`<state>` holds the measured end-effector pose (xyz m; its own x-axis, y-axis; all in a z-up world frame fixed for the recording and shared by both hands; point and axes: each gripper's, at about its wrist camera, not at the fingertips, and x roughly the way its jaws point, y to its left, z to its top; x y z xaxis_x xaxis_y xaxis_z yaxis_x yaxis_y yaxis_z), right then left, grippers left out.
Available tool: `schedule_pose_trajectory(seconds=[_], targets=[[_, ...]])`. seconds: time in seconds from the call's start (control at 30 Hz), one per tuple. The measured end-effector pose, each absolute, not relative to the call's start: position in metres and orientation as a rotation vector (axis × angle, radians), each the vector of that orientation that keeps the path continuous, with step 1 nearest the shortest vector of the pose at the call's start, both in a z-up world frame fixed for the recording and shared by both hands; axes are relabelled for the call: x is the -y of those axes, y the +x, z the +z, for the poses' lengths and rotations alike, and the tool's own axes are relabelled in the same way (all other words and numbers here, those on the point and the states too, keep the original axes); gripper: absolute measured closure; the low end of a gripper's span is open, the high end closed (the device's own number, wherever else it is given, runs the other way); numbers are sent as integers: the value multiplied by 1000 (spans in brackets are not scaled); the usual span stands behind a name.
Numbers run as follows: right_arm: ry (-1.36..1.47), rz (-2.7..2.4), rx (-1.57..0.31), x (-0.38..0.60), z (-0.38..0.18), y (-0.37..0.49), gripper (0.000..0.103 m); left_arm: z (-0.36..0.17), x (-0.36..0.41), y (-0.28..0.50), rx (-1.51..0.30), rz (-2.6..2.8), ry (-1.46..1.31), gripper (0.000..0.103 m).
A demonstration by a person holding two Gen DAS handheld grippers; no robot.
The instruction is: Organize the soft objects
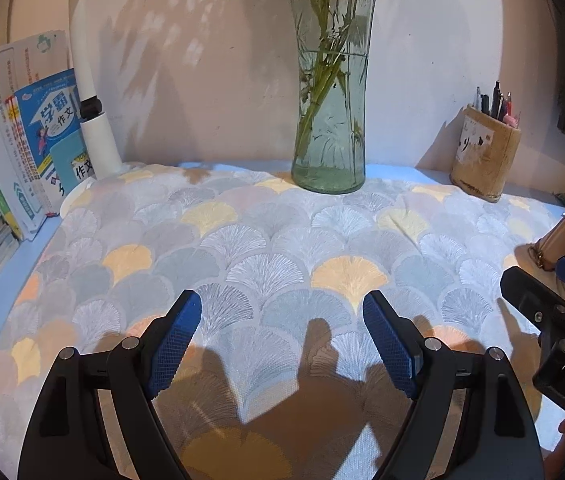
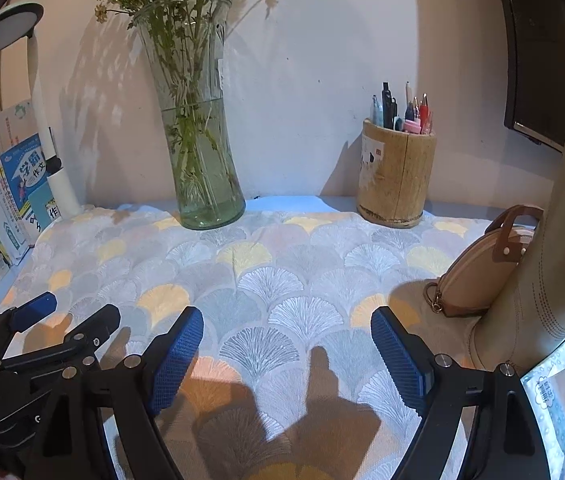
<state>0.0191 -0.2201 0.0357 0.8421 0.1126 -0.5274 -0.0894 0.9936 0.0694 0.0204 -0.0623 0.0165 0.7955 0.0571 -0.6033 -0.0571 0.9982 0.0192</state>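
A soft cloth with a fan-leaf pattern in grey, white and yellow lies spread flat over the blue desk; it also fills the right wrist view. My left gripper is open and empty, hovering over the cloth's near part. My right gripper is open and empty, also over the cloth. The right gripper shows at the right edge of the left wrist view, and the left gripper shows at the lower left of the right wrist view. They hang side by side.
A glass vase with green stems stands on the cloth's far edge. A wooden pen holder is at back right. A tan purse leans on a cream bottle at right. Books and a white lamp base stand at left.
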Motion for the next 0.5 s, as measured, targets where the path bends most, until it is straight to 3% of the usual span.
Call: schedule_pose_trajectory(seconds=[0.5], targets=[[10, 96, -600, 216, 29, 25, 15, 16, 63, 21, -652, 76, 23, 21]])
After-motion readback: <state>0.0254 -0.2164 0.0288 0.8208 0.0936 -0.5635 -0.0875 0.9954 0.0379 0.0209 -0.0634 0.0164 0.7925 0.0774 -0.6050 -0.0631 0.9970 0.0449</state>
